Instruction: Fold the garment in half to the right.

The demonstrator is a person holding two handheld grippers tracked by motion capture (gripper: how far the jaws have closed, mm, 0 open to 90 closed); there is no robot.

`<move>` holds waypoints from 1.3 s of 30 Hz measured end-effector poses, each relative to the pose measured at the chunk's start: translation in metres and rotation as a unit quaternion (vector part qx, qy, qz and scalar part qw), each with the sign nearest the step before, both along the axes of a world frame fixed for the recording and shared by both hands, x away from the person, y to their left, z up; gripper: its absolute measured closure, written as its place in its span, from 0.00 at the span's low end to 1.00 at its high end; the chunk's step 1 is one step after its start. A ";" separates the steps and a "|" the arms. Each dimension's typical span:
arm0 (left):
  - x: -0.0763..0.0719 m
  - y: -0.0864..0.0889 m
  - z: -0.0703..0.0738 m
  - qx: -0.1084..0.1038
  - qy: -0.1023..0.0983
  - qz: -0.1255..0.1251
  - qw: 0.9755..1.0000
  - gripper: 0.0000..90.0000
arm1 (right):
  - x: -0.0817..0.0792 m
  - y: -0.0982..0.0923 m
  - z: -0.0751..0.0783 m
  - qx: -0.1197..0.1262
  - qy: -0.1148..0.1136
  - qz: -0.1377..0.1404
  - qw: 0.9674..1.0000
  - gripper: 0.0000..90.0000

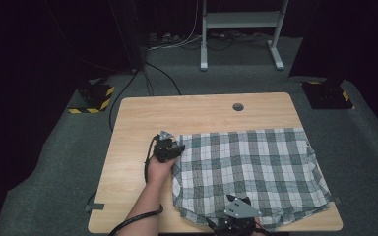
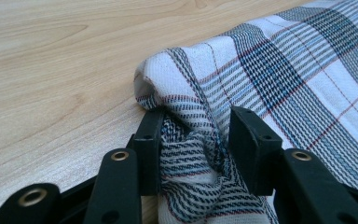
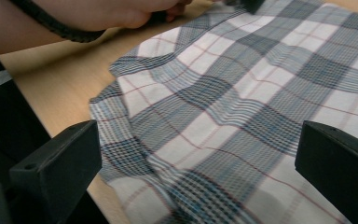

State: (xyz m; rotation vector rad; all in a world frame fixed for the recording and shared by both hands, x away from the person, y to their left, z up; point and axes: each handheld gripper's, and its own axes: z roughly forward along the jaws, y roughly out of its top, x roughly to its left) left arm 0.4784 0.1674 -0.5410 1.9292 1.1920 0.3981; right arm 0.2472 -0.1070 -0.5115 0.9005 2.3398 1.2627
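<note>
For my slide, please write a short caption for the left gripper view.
Left gripper pinching a bunched corner of the plaid cloth on the wooden table.

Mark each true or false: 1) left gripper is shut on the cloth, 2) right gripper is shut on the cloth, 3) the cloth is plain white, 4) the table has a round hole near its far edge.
1) True: the left gripper pinches a bunched edge of the cloth.
2) False: the right gripper is open, fingers wide apart over the cloth.
3) False: it is plaid.
4) True: the hole sits in the table near its far edge.
</note>
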 end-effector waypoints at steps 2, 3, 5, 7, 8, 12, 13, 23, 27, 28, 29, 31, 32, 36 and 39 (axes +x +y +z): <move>0.000 0.000 0.000 0.000 0.000 0.000 1.000 0.64 | -0.001 0.005 0.000 -0.003 0.000 0.002 1.000 0.00; 0.000 0.000 0.000 0.001 0.000 0.000 1.000 0.64 | -0.002 0.010 0.000 -0.006 -0.002 0.004 1.000 0.00; 0.000 0.000 0.000 0.001 0.000 0.000 1.000 0.63 | -0.002 0.017 0.000 -0.013 -0.004 0.008 1.000 0.00; 0.000 0.000 0.000 -0.001 0.000 0.001 1.000 0.63 | -0.002 0.023 0.000 -0.011 0.002 0.011 1.000 0.02; 0.000 0.000 0.000 -0.002 0.001 0.002 1.000 0.63 | -0.002 0.026 0.000 -0.009 0.006 0.013 1.000 0.03; 0.000 0.001 0.000 -0.004 0.002 0.002 1.000 0.63 | -0.001 0.038 0.001 -0.012 -0.001 0.014 1.000 0.05; 0.000 0.001 0.000 -0.003 0.001 0.002 1.000 0.63 | -0.001 0.039 0.001 -0.013 -0.002 0.015 1.000 0.05; 0.000 0.000 0.000 -0.001 0.000 0.003 1.000 0.63 | 0.002 0.069 -0.004 -0.024 -0.007 0.022 0.999 0.10; 0.000 0.000 0.000 0.000 -0.001 0.003 1.000 0.63 | 0.003 0.080 -0.008 -0.038 -0.009 0.026 0.999 0.15; 0.000 0.000 0.000 -0.001 0.000 0.003 1.000 0.63 | 0.003 0.084 -0.010 -0.041 -0.009 0.026 0.999 0.16; 0.000 0.000 0.000 -0.001 0.000 0.003 1.000 0.63 | 0.004 0.086 -0.011 -0.044 -0.010 0.027 0.999 0.17; 0.000 0.000 0.000 0.000 -0.001 0.003 1.000 0.63 | 0.005 0.090 -0.013 -0.050 -0.011 0.028 0.998 0.20; 0.000 0.000 0.000 0.000 0.000 0.003 1.000 0.63 | 0.005 0.092 -0.014 -0.051 -0.011 0.028 0.998 0.22; 0.000 0.000 0.000 -0.002 0.000 0.003 1.000 0.63 | 0.008 0.094 -0.017 -0.054 -0.004 0.025 0.998 0.30; 0.000 0.000 0.000 -0.002 0.001 0.003 1.000 0.63 | 0.008 0.097 -0.019 -0.063 -0.007 0.030 0.998 0.35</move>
